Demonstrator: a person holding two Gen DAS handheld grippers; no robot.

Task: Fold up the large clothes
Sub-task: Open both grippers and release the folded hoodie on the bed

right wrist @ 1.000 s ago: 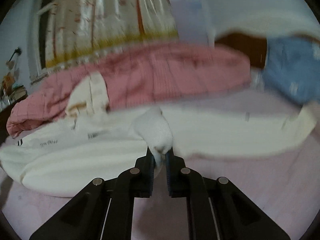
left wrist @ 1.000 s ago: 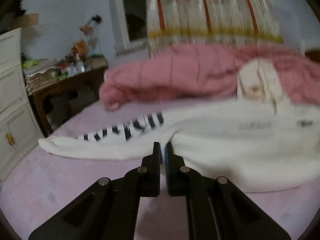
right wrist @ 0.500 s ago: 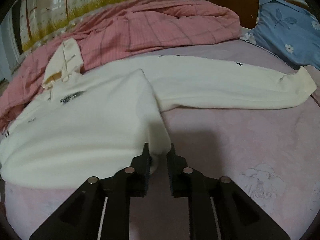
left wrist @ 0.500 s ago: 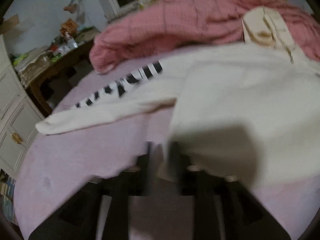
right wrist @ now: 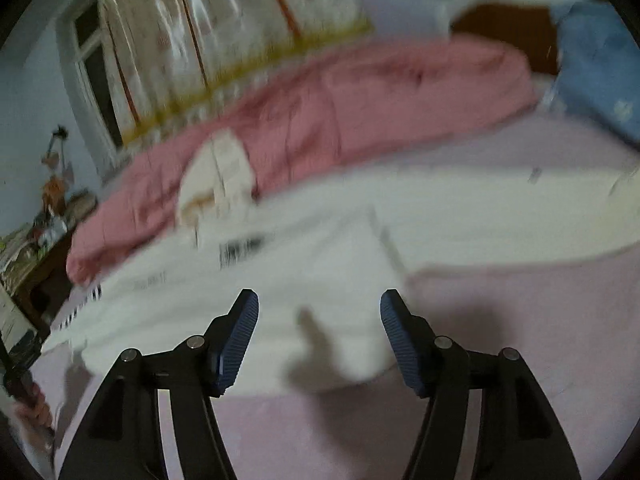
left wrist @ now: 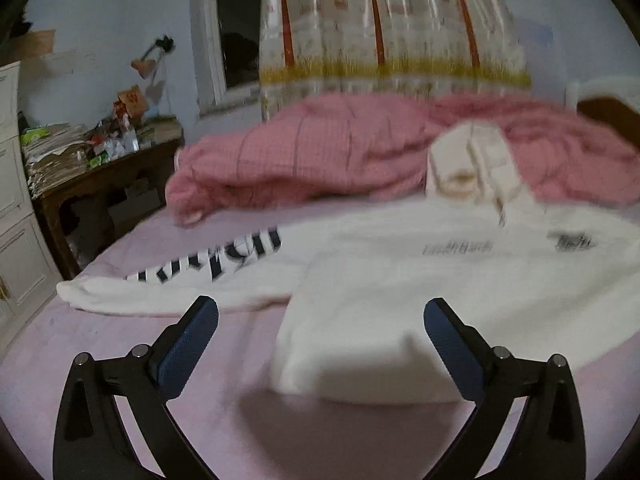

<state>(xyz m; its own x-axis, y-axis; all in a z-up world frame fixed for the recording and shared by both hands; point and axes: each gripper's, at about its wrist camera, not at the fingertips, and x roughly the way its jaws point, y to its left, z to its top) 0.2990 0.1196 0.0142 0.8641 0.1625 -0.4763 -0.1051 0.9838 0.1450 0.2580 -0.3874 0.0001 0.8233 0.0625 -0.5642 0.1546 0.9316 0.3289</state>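
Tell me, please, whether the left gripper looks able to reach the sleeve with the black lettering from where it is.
Probably yes: the left gripper is open and empty, and the lettered sleeve lies uncovered just ahead.

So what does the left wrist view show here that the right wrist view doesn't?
Only the left wrist view: the white cabinet and the sleeve's black lettering in full.

Only the right wrist view: the blue pillow, the plain sleeve and a hand at the lower left edge.

Both: the white hoodie, pink quilt, curtain, pink bedsheet, cluttered desk.
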